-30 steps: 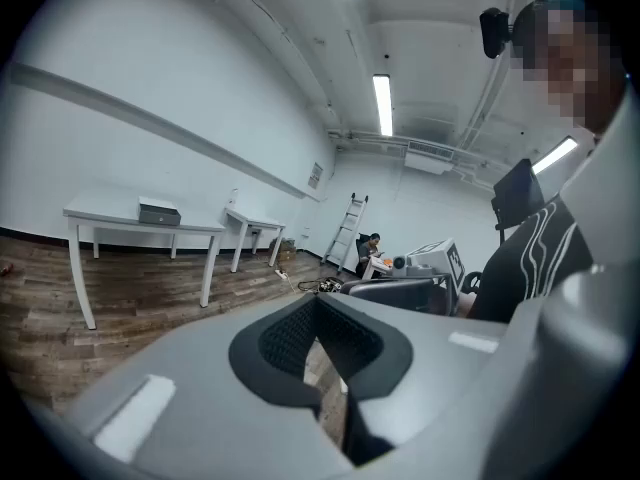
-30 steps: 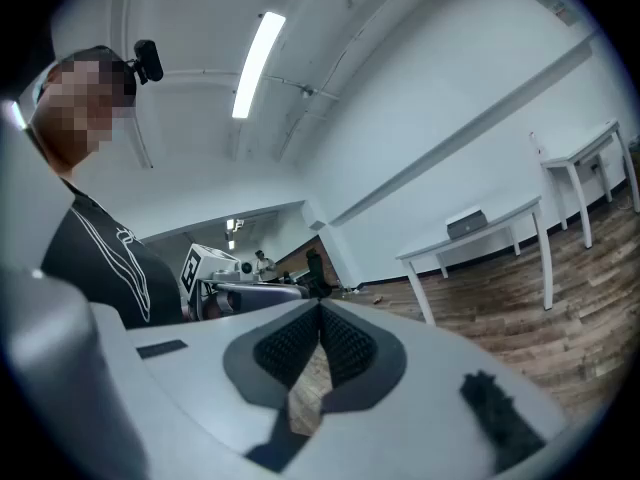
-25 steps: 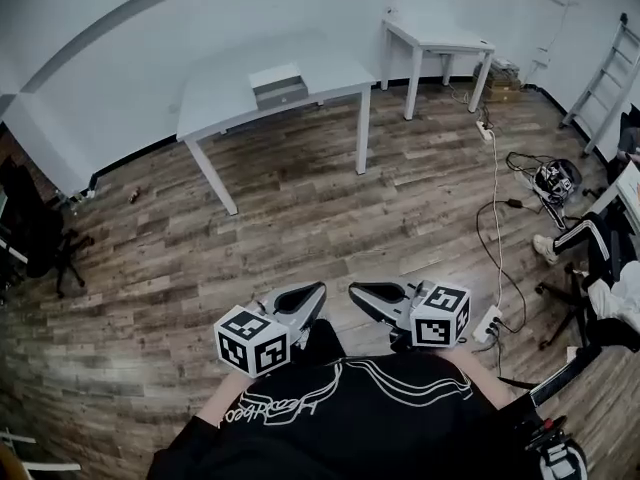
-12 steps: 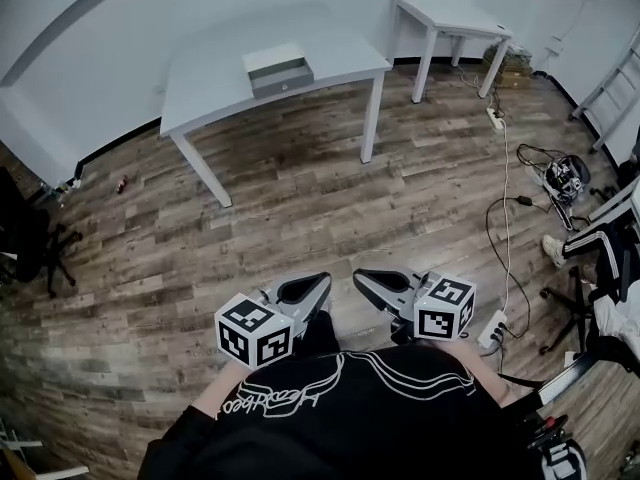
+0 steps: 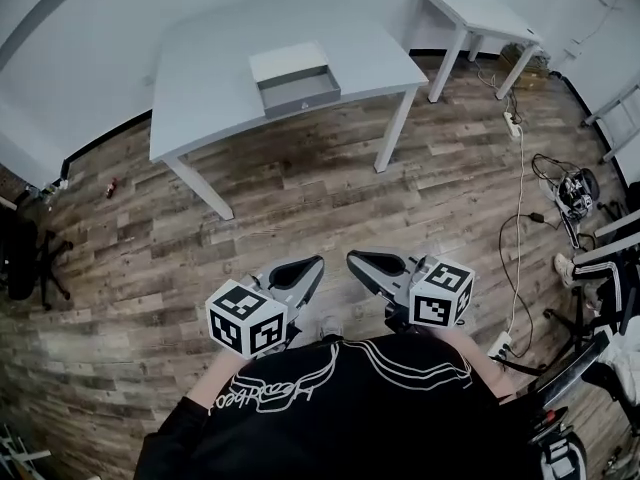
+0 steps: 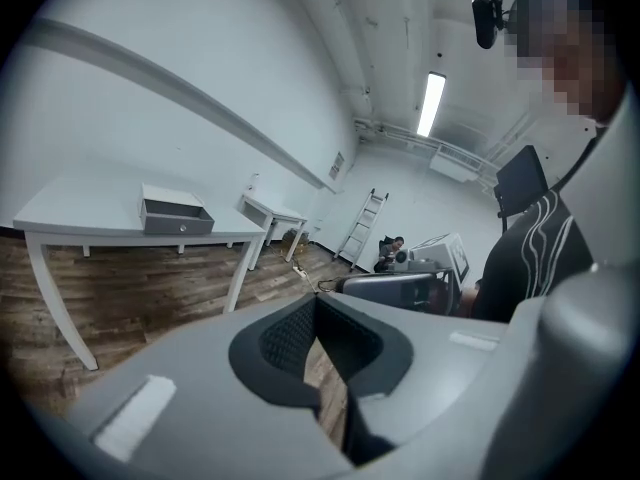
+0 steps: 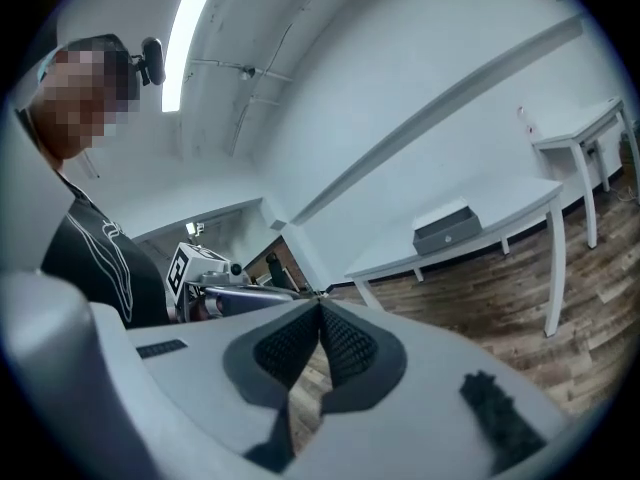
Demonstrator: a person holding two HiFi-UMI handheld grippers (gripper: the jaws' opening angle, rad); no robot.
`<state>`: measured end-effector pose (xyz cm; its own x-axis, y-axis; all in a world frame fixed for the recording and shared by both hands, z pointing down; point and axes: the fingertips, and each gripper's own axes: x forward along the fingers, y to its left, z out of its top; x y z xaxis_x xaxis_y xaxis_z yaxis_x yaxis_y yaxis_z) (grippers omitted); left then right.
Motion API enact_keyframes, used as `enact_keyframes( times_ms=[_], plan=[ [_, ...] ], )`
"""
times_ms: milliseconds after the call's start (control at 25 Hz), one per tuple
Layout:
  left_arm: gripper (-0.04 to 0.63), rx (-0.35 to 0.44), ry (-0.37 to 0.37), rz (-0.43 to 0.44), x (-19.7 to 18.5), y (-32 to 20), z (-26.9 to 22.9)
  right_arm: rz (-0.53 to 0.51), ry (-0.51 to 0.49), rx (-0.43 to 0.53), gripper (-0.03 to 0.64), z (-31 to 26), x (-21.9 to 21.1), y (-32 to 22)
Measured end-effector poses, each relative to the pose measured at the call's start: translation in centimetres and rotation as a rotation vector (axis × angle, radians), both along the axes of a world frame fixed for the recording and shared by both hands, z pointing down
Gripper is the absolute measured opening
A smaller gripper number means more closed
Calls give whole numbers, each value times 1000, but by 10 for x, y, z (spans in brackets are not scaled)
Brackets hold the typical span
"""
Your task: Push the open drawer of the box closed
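A small white box (image 5: pixel 289 64) stands on a white table (image 5: pixel 200 78) across the room. Its grey drawer (image 5: pixel 301 93) is pulled out toward me. The same box (image 6: pixel 172 212) shows far off in the left gripper view, and the box (image 7: pixel 444 226) appears again in the right gripper view. My left gripper (image 5: pixel 315 266) and right gripper (image 5: pixel 353 259) are held close to my chest over the wood floor, far from the table. Both are shut with nothing between the jaws. The left gripper's pads (image 6: pixel 290 340) and the right gripper's pads (image 7: pixel 345 346) meet at the tips.
A second white table (image 5: pixel 480 13) stands at the back right. Cables and a power strip (image 5: pixel 514 128) trail over the floor on the right. A seated person's leg (image 5: pixel 600 268) is at the right edge. A ladder (image 6: pixel 365 223) leans on the far wall.
The table and box have come nearer and grown larger in the head view. Both grippers stay shut in the same place before my chest.
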<state>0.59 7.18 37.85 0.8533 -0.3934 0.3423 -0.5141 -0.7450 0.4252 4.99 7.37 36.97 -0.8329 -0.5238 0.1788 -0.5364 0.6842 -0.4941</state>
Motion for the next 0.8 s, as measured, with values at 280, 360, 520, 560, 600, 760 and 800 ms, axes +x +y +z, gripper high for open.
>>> enact_keyframes(
  times_ms=[280, 360, 520, 560, 600, 760, 800],
  plan=[
    [5, 14, 20, -44, -28, -78, -2, 12, 37, 40, 9, -5, -16, -74],
    [5, 5, 23, -60, -32, -92, 3, 1, 48, 33, 9, 2, -18, -83],
    [5, -28, 15, -75, -34, -114, 18, 5, 59, 9, 9, 19, -16, -104],
    [5, -32, 12, -78, -34, -122, 20, 6, 60, 4, 10, 22, -15, -113],
    [5, -36, 8, -83, -35, -132, 22, 6, 61, 0, 11, 25, -14, -124],
    [5, -66, -5, -120, -40, -178, 36, -10, 70, -20, 11, 41, -15, -172],
    [5, -75, -6, -129, -41, -191, 40, -17, 77, -24, 11, 44, -16, -186]
  ],
)
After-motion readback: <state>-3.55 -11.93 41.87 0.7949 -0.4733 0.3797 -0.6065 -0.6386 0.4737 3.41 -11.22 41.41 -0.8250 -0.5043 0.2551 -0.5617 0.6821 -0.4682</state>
